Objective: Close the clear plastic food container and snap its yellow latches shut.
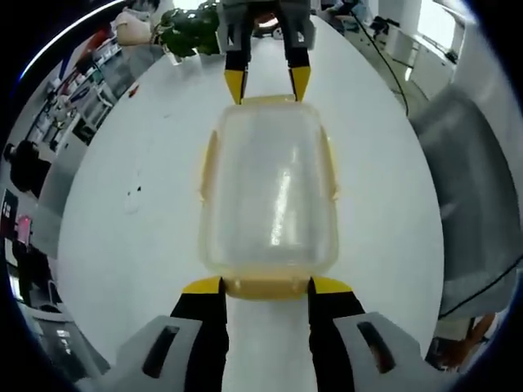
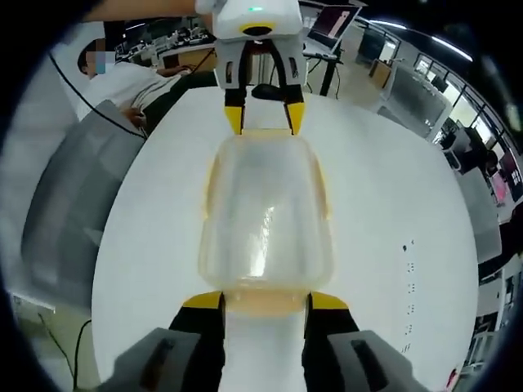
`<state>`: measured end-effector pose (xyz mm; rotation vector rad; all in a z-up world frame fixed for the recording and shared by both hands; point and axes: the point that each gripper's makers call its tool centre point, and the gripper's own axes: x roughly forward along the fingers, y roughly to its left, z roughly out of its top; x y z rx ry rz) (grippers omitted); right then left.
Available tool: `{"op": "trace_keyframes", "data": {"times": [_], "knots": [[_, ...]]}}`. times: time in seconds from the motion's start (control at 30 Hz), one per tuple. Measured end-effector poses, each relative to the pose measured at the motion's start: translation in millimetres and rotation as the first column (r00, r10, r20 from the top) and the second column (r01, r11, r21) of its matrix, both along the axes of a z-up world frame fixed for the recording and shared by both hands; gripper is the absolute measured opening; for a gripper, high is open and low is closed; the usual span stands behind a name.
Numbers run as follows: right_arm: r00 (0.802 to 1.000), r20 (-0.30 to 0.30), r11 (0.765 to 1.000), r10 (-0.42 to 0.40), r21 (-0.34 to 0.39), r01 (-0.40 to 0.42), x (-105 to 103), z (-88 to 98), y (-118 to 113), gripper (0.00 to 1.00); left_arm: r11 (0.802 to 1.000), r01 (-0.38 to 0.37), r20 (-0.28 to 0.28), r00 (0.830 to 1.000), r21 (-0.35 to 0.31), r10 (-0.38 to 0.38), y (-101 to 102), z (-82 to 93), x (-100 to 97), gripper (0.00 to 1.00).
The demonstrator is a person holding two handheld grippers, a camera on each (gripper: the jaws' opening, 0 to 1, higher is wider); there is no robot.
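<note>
Container point(image 1: 268, 196) sits mid-bench point(image 1: 122, 220), lid on, one clear box with yellowish rim and side latches point(image 1: 207, 167). Left tool point(image 1: 267, 286) at its near short end, jaws spread wide, yellow tips either side of the end latch point(image 1: 266, 287). Right tool point(image 2: 266, 300) at the opposite end, also spread, tips flanking that end latch point(image 2: 266, 304). Each tool appears across the box in the other view. Two tools, one container. Plant point(image 1: 189, 31) at the far bench edge.
</note>
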<state>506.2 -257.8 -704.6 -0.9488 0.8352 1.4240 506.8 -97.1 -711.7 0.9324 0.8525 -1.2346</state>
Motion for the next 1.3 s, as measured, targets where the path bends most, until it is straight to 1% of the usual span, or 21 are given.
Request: {"op": "trace_keyframes", "data": {"times": [0.03,0.2,0.43,0.73,0.87,1.1,1.3], "knots": [[1.0,-0.005,1.0,0.0,0.005,0.0,-0.7,-0.1,-0.5,0.34,1.0,0.003,0.0,1.0,0.007,-0.003,-0.7,-0.8,0.3,0.35],[1.0,-0.012,1.0,-0.002,-0.008,0.002,1.6,-4.6,-10.2,0.34,1.0,0.001,-0.009,1.0,-0.007,-0.001,-10.3,-3.4,1.6,0.35],[1.0,-0.018,1.0,-0.005,-0.014,0.004,4.3,-9.4,-16.8,0.35,1.0,0.0,-0.011,1.0,-0.013,0.0,-16.8,-7.6,3.8,0.35],[1.0,-0.031,1.0,-0.004,-0.022,0.004,5.6,-18.7,-17.4,0.35,1.0,-0.004,-0.023,1.0,-0.007,0.004,-17.1,-16.6,3.9,0.36],[0.999,-0.04,1.0,-0.002,-0.029,0.0,4.2,-24.0,-17.4,0.35,1.0,-0.009,-0.041,0.999,-0.011,0.008,-17.0,-20.0,1.2,0.36],[0.999,-0.04,0.999,0.002,-0.033,-0.003,5.5,-26.5,-18.8,0.35,1.0,-0.013,-0.043,0.999,-0.027,0.012,-18.3,-24.2,1.2,0.36],[0.999,-0.044,0.999,0.005,-0.037,-0.006,4.5,-31.2,-19.3,0.35,1.0,-0.012,-0.046,0.999,-0.027,0.01,-18.7,-26.6,0.6,0.36]]}}
